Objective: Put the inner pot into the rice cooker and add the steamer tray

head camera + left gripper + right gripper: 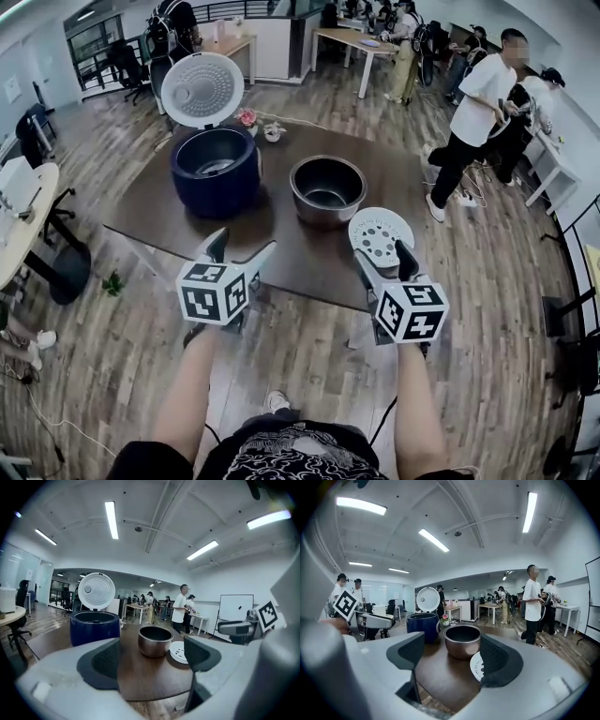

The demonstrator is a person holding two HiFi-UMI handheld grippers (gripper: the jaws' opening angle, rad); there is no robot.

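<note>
Grey jaws nearest me: left gripper (241, 249) and right gripper (383, 257) both spread wide, nothing between them. Just past them, the white steamer tray (380, 228) lies on the brown table (281, 258), with the steel inner pot (327, 190) beyond it. Farthest is the blue rice cooker (215, 169), lid up, no pot inside. I'd say both steps remain.

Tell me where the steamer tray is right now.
In the head view, the white steamer tray lies flat on the table near its front right edge, just right of the inner pot and directly ahead of the open right gripper.
</note>
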